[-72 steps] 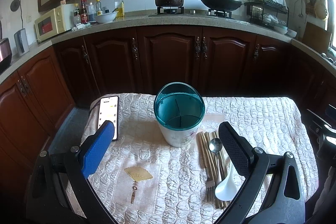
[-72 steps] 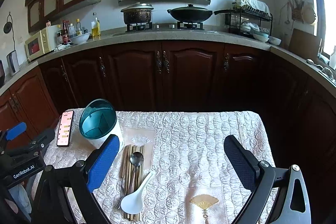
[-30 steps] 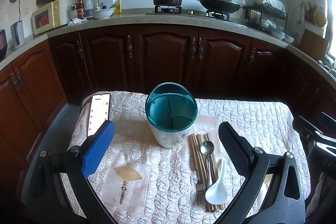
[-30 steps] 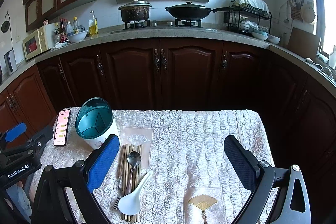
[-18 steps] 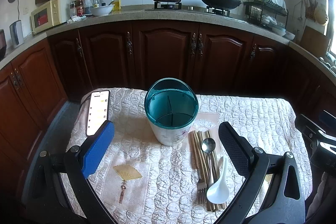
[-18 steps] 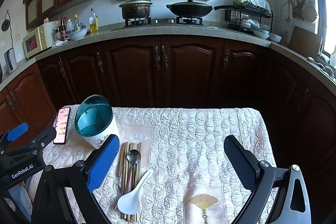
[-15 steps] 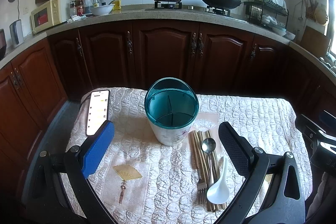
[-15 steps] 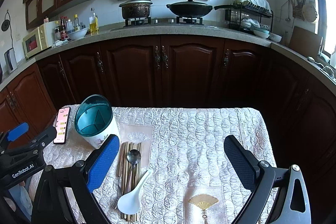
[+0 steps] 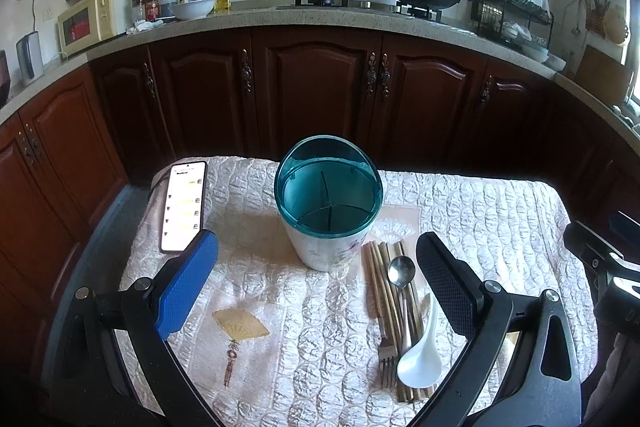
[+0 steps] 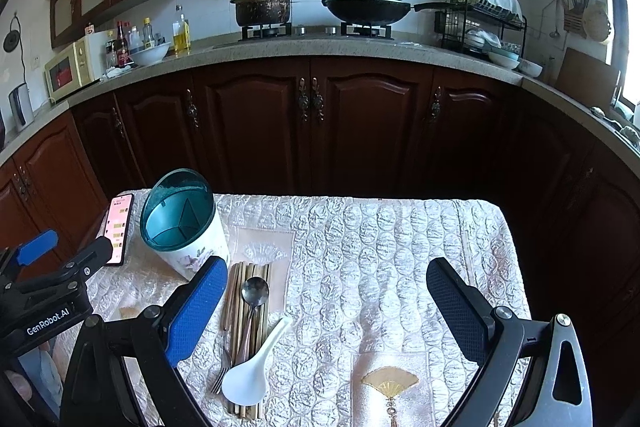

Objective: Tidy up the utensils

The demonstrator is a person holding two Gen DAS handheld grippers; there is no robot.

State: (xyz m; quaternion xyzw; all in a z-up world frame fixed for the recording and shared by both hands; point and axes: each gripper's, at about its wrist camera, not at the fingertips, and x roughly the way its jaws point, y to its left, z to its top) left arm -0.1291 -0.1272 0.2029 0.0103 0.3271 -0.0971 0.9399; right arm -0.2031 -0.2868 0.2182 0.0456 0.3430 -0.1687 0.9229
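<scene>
- Two grippers, left gripper (image 9: 316, 273) and right gripper (image 10: 326, 293), jaws spread wide, holding nothing
- utensil holder (image 9: 329, 203) upright; chopsticks (image 9: 378, 281), spoon (image 9: 401, 273), fork (image 9: 387, 361), white ladle (image 9: 420, 363) lying beside it

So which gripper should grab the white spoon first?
Probably the right gripper: it is open and the white spoon lies just beside its blue finger. The left gripper faces the holder.

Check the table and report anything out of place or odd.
A lit phone lies at the table's left edge beside the utensil holder, unrelated to sorting. The holder is empty; the utensils lie in a tidy bundle. Nothing is spilled or damaged.
</scene>
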